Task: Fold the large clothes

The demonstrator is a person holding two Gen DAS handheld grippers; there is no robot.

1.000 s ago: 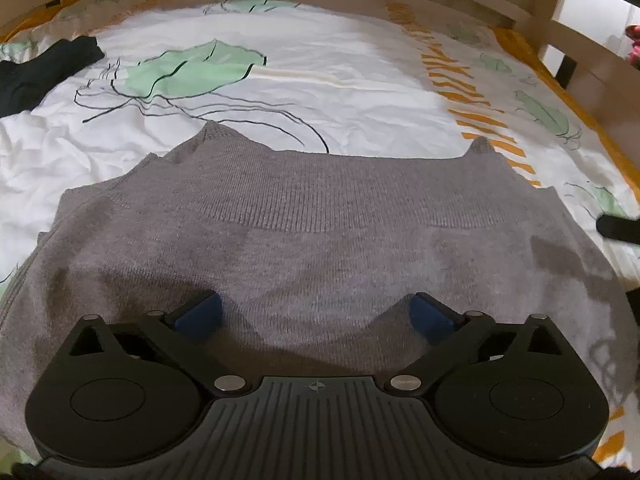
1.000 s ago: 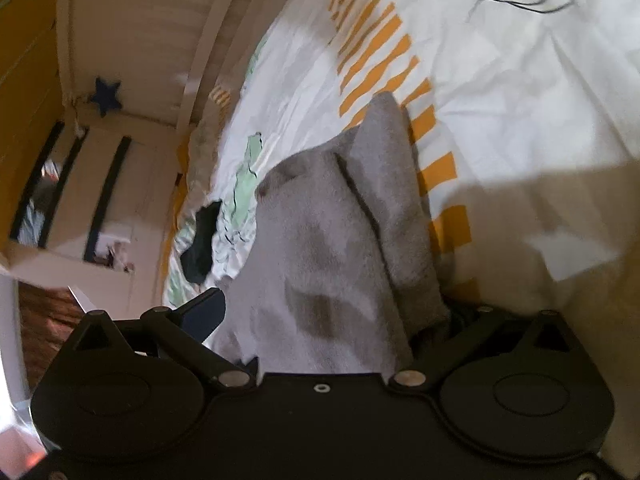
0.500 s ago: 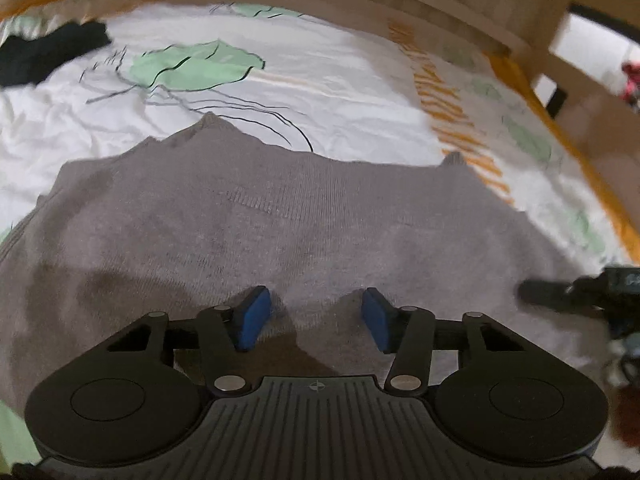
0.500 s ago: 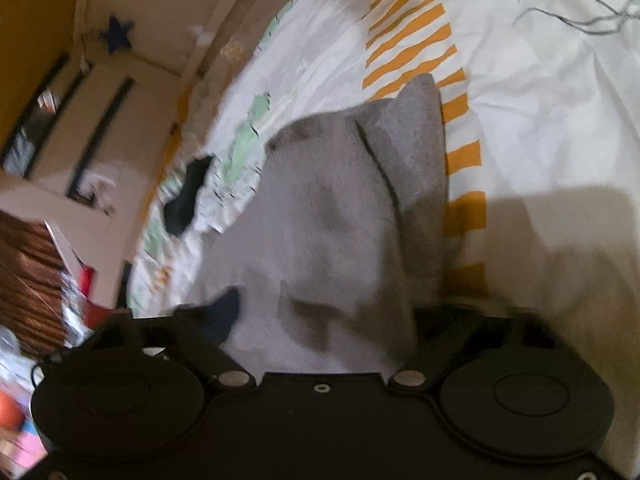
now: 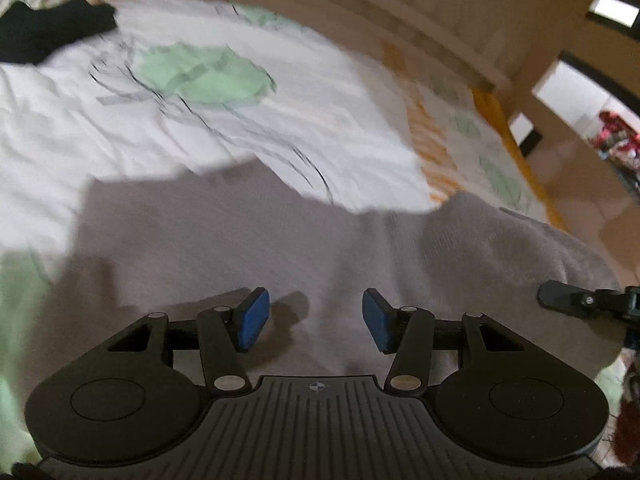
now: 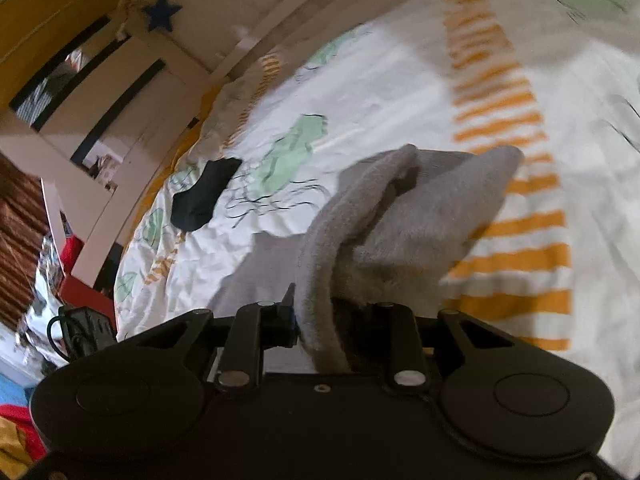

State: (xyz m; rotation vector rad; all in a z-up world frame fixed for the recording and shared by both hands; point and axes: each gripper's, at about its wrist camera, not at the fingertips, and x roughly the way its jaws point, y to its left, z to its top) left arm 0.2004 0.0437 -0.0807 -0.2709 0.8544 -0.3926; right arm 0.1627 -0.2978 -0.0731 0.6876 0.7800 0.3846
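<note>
the soft grey knitted sweater (image 5: pixel 248 248) lies on the leaf-printed bed sheet (image 5: pixel 120 128), limp and light, so it will sag. the right tool (image 6: pixel 332 320) has just been closing and pinches its thick edge; the left tool (image 5: pixel 315 316) looks half-spread over bunched knit, grip unclear. hold by the edges.

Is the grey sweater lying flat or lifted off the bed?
Partly lifted: the right gripper pinches the grey sweater's edge, which hangs bunched above the bedsheet.
</note>
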